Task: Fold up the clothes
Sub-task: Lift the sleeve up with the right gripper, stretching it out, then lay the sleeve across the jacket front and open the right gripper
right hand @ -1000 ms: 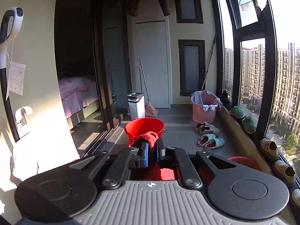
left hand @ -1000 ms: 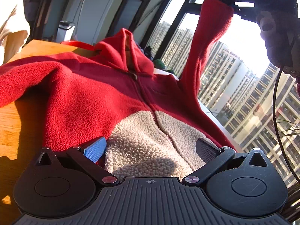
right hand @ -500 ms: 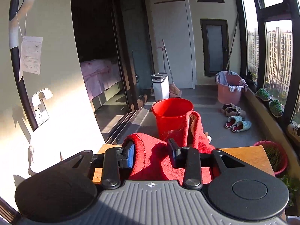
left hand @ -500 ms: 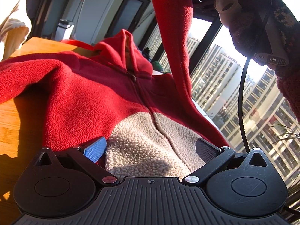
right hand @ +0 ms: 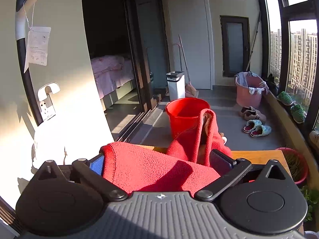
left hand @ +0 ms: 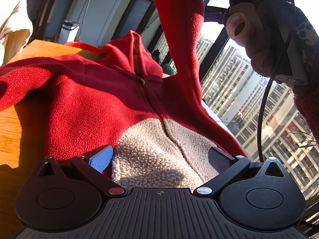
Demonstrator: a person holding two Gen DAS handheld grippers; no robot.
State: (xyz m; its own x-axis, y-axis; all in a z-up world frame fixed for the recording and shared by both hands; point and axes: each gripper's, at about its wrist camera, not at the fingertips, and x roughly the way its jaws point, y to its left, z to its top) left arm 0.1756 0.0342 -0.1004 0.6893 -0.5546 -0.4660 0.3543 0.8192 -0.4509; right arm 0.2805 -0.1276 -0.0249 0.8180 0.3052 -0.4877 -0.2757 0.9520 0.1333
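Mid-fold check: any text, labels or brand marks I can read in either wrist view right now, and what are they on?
No text is legible.
Paper tag hanging on the wall: printed lines and pictograms, too small to read.
Device on the right gripper: small marks, blurred.
Hoodie: no visible label.

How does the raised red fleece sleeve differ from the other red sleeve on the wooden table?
The raised red fleece sleeve stands nearly upright, cuff up at the right gripper; the other red sleeve lies flat on the wooden table. The raised sleeve hangs straight against the window; the other sleeve runs sideways out of frame. Both belong to one red and cream hooded jacket.
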